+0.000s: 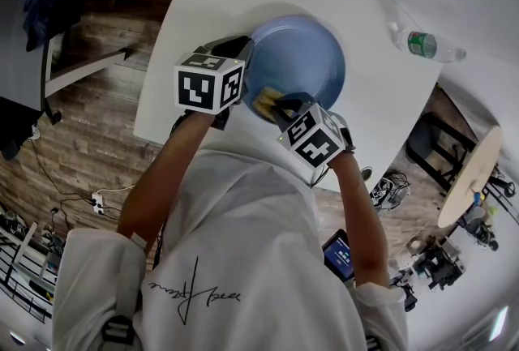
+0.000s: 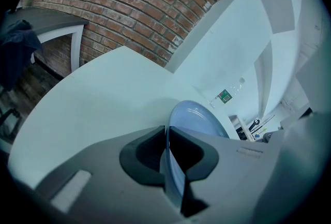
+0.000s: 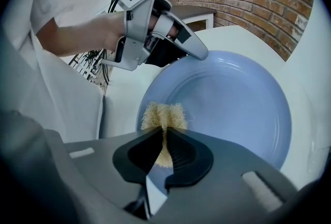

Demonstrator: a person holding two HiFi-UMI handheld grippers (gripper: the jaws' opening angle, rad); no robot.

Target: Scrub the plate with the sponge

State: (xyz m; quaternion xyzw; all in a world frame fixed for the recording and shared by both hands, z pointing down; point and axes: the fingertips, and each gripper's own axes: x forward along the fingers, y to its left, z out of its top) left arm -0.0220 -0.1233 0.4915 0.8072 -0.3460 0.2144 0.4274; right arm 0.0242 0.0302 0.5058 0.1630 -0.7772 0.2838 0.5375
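1. Head view: I see the blue plate (image 1: 304,57) lying on the white table (image 1: 219,9), with tabletop showing past its far and side edges. My left gripper (image 1: 243,53) is at the plate's left rim. My right gripper (image 1: 281,104) is over the near edge with the sponge (image 1: 263,104). A bottle (image 1: 427,44) lies well apart, near the table's right edge.
2. Left gripper view: the jaws are closed on the plate's rim, which runs edge-on between the pads. Bare tabletop spreads left to the table's curved edge, with a brick wall (image 2: 119,5) beyond.
3. Right gripper view: the jaws pinch the yellowish sponge, which bulges past the tips and sits on the plate's face just inside the near-left rim. The rest of the face lies open to the right. The left gripper grips the rim at upper left, near the sponge but apart from it.
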